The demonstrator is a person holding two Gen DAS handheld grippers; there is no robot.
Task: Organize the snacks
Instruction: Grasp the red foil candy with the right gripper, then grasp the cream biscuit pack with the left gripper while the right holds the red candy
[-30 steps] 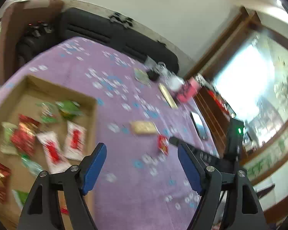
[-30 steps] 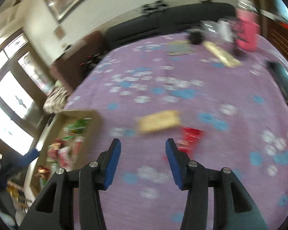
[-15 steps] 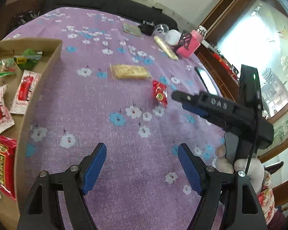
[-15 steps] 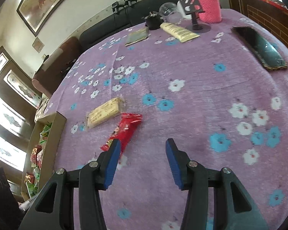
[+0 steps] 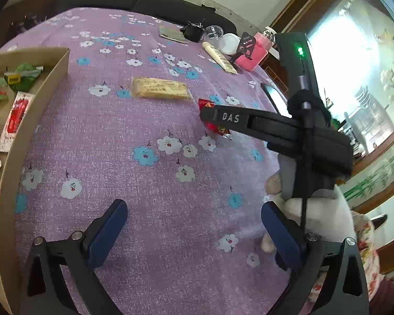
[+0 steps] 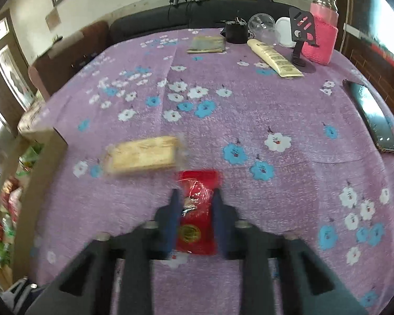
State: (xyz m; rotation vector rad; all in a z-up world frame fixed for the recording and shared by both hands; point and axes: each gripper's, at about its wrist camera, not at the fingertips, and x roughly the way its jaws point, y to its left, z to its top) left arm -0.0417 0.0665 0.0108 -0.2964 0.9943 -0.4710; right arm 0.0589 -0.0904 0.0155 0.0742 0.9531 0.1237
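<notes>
Purple cloth printed with white and blue flowers covers the desk (image 6: 275, 110), with a dark sofa (image 6: 170, 23) along the wall behind it. Right tool (image 6: 194, 202) has its blue pads drawn narrow on either side of a red snack packet (image 6: 197, 218) lying flat on the cloth; the frame is blurred, so whether the pads press the wrapper cannot be told. A gold round seal shows on the packet, its print unreadable. From the left wrist view the right tool reaches in low from the right edge, its black finger marked "DAS" lying across the packet, a hand (image 5: 312, 210) gripping the handle below a lit green lamp. Left tool (image 5: 194, 232) hovers above bare cloth, jaws spread wide and holding nothing. Just beyond the red packet lies a clear-wrapped pale biscuit pack (image 6: 144, 157), apart from it; its printing is too small to read. At the left edge sits a cardboard box (image 5: 52, 78) with red, white and green snack packets inside. Near the far edge stand a pink jar (image 6: 321, 36), a cream tube (image 6: 275, 57) and a black phone stand (image 6: 302, 39); a dark phone (image 6: 373, 118) lies at right.
</notes>
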